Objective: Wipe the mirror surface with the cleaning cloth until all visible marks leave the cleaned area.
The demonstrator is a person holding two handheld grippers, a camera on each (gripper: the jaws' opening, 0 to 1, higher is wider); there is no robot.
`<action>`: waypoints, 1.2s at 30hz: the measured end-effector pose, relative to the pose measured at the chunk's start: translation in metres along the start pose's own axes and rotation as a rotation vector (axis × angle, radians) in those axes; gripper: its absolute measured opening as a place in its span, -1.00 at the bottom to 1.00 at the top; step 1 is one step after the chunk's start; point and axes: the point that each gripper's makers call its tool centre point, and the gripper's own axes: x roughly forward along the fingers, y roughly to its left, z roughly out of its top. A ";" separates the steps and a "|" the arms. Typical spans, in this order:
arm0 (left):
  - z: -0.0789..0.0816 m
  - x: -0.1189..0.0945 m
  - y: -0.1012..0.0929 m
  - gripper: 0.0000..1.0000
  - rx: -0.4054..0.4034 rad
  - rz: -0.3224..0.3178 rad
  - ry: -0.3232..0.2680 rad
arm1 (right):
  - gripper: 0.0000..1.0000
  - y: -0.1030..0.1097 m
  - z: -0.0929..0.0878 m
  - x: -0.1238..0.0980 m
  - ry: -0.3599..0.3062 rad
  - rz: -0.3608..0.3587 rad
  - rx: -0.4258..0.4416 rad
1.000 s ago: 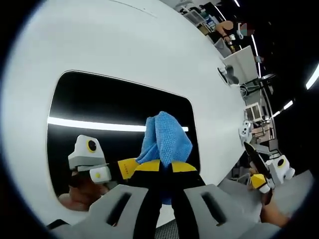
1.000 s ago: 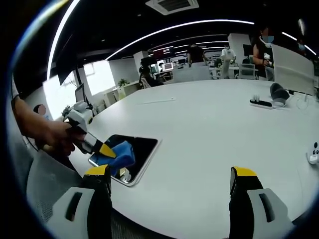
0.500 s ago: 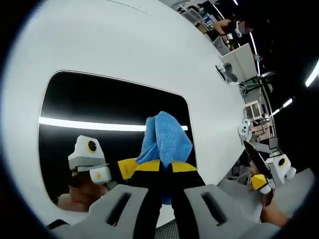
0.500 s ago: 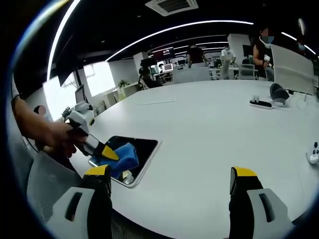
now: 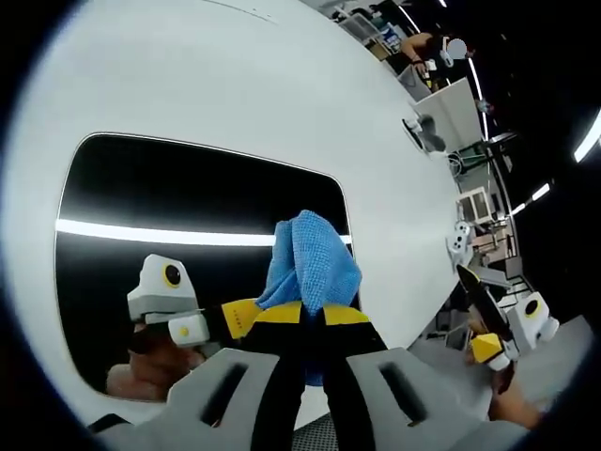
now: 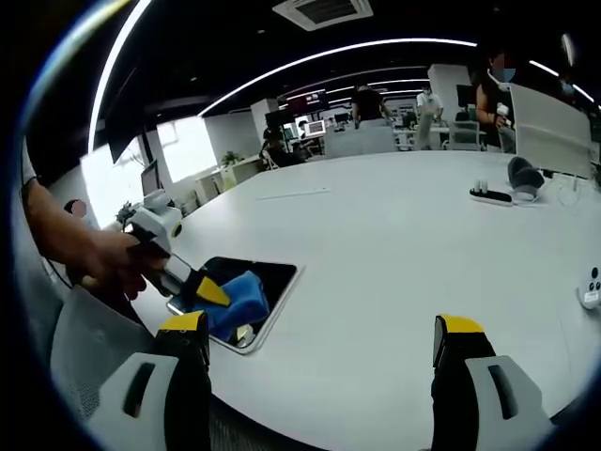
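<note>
Two grippers: one is busy and one is waiting.
Left gripper: the left gripper (image 5: 313,324) is seen at 6 o'clock in the left gripper view, and its jaws are pressed together on the cleaning cloth (image 5: 315,261). In the right gripper view it (image 6: 202,289) is held by a hand (image 6: 103,265) at 9 o'clock.
Cloth: the blue cloth is bunched up past the jaw tips and is laid on the glass.
Mirror: the mirror (image 5: 188,202) lies flat on the white table (image 5: 235,85), close to the table's near edge. It looks dark, with a bright strip of ceiling light shown in it.
Marks: no marks can be made out on the glass from these views.
Right gripper: the right gripper (image 6: 324,343) is held up over the table with its jaws spread wide and nothing between them, well apart from the mirror.
Step in hand: the wiping step seems to be under way, with the cloth near the mirror's right end.
Next move: the cloth should be kept flat on the glass and slid toward 9 o'clock, over the part not yet reached.
</note>
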 end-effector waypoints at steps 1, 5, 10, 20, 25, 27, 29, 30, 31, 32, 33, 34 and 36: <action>0.000 0.001 -0.001 -0.95 0.000 -0.001 0.000 | 0.97 0.000 0.000 0.000 0.000 0.000 0.000; -0.002 0.002 -0.003 -0.95 0.006 -0.001 -0.007 | 0.97 0.000 0.001 -0.001 -0.004 -0.001 0.003; -0.004 0.006 -0.009 -0.95 0.007 -0.009 -0.004 | 0.97 0.000 0.001 0.000 -0.006 -0.001 0.002; -0.007 0.014 -0.019 -0.95 0.015 -0.022 0.009 | 0.97 0.000 0.001 0.000 -0.007 0.001 0.004; -0.008 0.019 -0.024 -0.95 0.022 -0.025 0.019 | 0.97 -0.001 0.001 0.001 -0.005 0.003 0.002; -0.008 0.020 -0.027 -0.95 0.031 -0.024 0.024 | 0.97 0.000 0.001 0.001 -0.004 0.004 0.002; -0.009 0.022 -0.030 -0.95 0.035 -0.025 0.028 | 0.97 -0.001 0.001 0.000 -0.007 0.001 -0.001; -0.009 0.023 -0.031 -0.95 0.038 -0.026 0.030 | 0.97 -0.001 0.001 0.000 -0.007 0.001 0.003; -0.009 0.023 -0.032 -0.95 0.042 -0.026 0.031 | 0.97 -0.001 0.001 0.000 -0.007 0.001 0.003; -0.010 0.024 -0.032 -0.95 0.042 -0.027 0.032 | 0.97 -0.001 0.001 0.000 -0.009 0.000 0.002; -0.010 0.024 -0.033 -0.95 0.041 -0.027 0.033 | 0.97 -0.001 0.001 0.000 -0.009 0.000 0.003; -0.010 0.024 -0.033 -0.95 0.046 -0.026 0.034 | 0.97 -0.001 0.001 0.000 -0.008 0.001 0.004; -0.010 0.025 -0.034 -0.95 0.047 -0.026 0.036 | 0.97 -0.001 0.002 0.000 -0.009 0.001 0.004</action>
